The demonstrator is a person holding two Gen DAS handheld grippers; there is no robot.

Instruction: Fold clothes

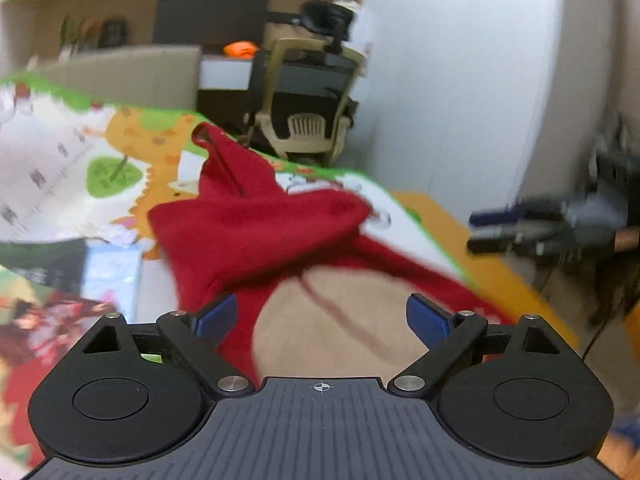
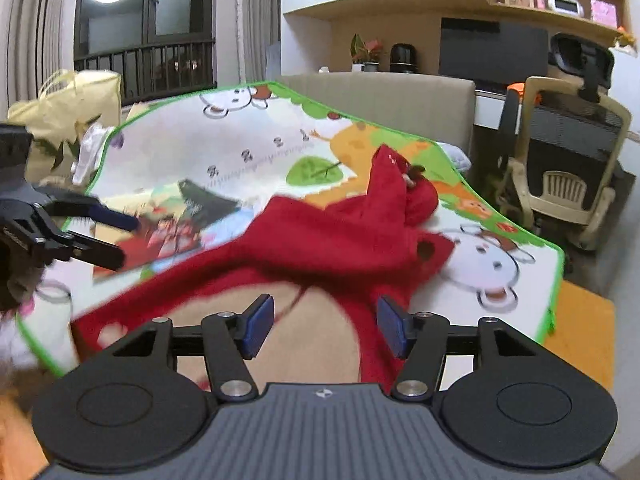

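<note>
A red garment (image 1: 256, 224) with a beige oval patch (image 1: 340, 328) lies crumpled on a cartoon play mat (image 1: 52, 168). My left gripper (image 1: 322, 320) hovers open over the patch with nothing between its blue pads. The right wrist view shows the same red garment (image 2: 340, 240) spread across the mat (image 2: 248, 128), one part bunched up at the far end. My right gripper (image 2: 326, 328) is open above the beige patch (image 2: 288, 344) and the red edge. The left gripper (image 2: 92, 236) appears at the left of that view, and the right gripper (image 1: 520, 228) shows blurred at the right of the left wrist view.
An office chair (image 2: 568, 160) stands beyond the mat's far right corner, next to a beige padded panel (image 2: 384, 100). A yellow bag (image 2: 68, 120) sits at the far left. A picture book (image 2: 168, 228) lies on the mat. Orange flooring (image 2: 580, 332) shows to the right.
</note>
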